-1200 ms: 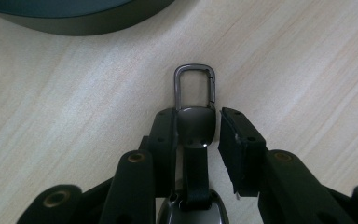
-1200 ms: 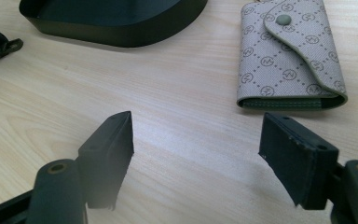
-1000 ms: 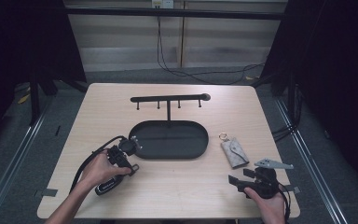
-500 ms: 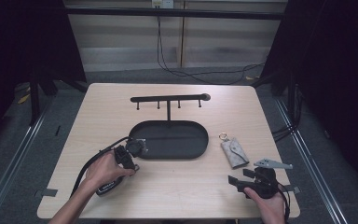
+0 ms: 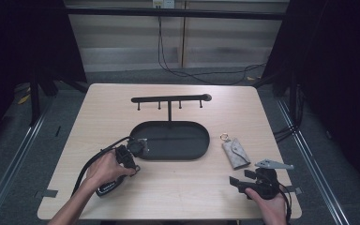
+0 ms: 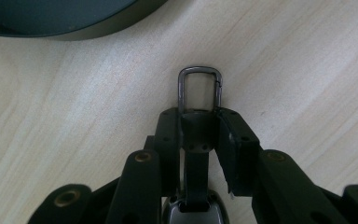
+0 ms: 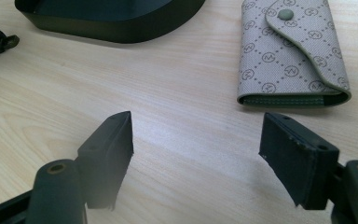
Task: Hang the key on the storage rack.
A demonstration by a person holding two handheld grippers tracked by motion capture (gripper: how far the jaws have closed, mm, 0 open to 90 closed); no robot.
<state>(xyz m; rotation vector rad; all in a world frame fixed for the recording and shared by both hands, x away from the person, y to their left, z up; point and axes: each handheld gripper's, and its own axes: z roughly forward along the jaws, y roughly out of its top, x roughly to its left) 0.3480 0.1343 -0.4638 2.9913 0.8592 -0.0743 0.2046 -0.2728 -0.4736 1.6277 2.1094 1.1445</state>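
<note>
Toward the tabletop's front-left corner, the left tool (image 6: 198, 135) has just been closing and now clamps a dark key fob (image 6: 195, 140), apparently a car key, its metal clasp (image 6: 199, 88) jutting beyond the jaws beside the black oval tray (image 5: 171, 139). Near the right edge lies a patterned key pouch (image 7: 291, 51); at the front-right corner the right tool (image 7: 196, 149) stands released, gripping nothing.

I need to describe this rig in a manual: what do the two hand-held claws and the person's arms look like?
Both are black. The left claw has angular jaws on linked arms with brass-coloured pivot pins, and a thick black cable trails from it. The right claw has blocky black pads, the same brass pins, and a grey three-cornered plate on top. The forearms are bare, with no sleeves.
</note>
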